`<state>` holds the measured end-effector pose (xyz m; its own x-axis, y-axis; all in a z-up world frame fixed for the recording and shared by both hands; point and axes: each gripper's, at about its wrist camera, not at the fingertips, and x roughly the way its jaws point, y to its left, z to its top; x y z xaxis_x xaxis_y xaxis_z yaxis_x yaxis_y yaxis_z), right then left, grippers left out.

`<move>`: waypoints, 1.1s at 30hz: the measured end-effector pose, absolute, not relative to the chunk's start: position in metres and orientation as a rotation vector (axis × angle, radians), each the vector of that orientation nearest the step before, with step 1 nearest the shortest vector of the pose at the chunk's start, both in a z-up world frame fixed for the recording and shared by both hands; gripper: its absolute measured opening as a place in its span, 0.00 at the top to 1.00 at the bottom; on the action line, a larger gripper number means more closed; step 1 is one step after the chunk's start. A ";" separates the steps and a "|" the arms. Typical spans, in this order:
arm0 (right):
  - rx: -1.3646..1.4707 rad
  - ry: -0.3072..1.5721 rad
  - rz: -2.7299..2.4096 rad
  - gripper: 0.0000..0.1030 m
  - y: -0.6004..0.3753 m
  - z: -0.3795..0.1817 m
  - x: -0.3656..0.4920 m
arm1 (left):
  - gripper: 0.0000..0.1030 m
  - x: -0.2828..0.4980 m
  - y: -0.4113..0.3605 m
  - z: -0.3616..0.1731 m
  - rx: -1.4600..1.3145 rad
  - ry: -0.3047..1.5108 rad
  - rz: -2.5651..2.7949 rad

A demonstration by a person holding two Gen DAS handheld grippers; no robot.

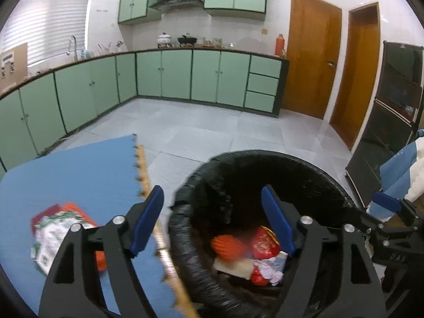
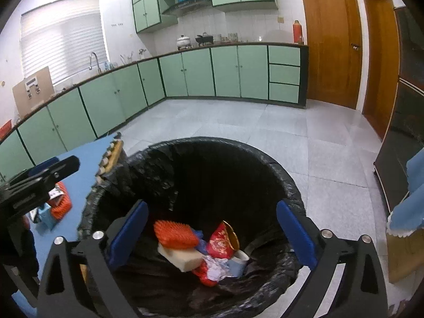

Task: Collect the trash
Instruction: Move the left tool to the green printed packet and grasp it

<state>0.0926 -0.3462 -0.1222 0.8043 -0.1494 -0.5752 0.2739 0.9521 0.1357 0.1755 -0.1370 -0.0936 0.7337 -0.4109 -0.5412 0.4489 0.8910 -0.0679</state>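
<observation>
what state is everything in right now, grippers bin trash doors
left gripper: open, empty, over the bin's rim
right gripper: open, empty, above the bin
trash bin: lined with a black bag, partly filled
orange ridged piece: lying in the bin
red packet: lying in the bin
wrappers: on the blue mat, not yet collected
cabinet doors: shut
wooden door: shut

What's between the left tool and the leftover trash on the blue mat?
Nothing visible. The left tool is open and empty; the wrappers lie exposed on the blue mat, left of the bin.
</observation>
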 end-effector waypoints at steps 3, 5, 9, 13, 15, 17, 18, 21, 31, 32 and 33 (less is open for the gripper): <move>0.221 0.574 -0.219 0.06 -0.331 -0.114 0.089 | 0.21 0.166 -0.108 -0.082 0.053 0.558 -0.436; 0.228 0.563 -0.206 0.06 -0.319 -0.108 0.087 | 0.19 0.162 -0.090 -0.076 0.048 0.545 -0.415; 0.220 0.555 -0.173 0.06 -0.291 -0.101 0.089 | 0.18 0.150 -0.048 -0.069 0.038 0.523 -0.343; 0.216 0.561 -0.139 0.06 -0.265 -0.103 0.093 | 0.17 0.144 -0.013 -0.068 0.034 0.521 -0.281; 0.217 0.564 -0.123 0.06 -0.252 -0.103 0.096 | 0.17 0.141 0.006 -0.070 0.037 0.527 -0.250; 0.218 0.562 -0.107 0.06 -0.239 -0.102 0.101 | 0.17 0.139 0.019 -0.072 0.038 0.533 -0.228; 0.219 0.562 -0.100 0.06 -0.233 -0.102 0.102 | 0.17 0.139 0.025 -0.073 0.035 0.536 -0.219; 0.199 0.562 -0.077 0.06 -0.210 -0.102 0.111 | 0.17 0.139 0.044 -0.076 0.028 0.547 -0.191; 0.159 0.578 -0.029 0.06 -0.172 -0.106 0.133 | 0.17 0.156 0.058 -0.103 0.022 0.600 -0.173; 0.160 0.584 -0.028 0.06 -0.171 -0.107 0.136 | 0.17 0.159 0.057 -0.107 0.027 0.608 -0.174; 0.161 0.586 -0.027 0.06 -0.171 -0.109 0.137 | 0.17 0.162 0.056 -0.110 0.029 0.614 -0.175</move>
<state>0.1369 -0.1712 -0.1092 0.8330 0.0199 -0.5530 0.0714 0.9871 0.1431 0.1615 0.0562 -0.1096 0.8029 -0.1547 -0.5757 0.1717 0.9848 -0.0253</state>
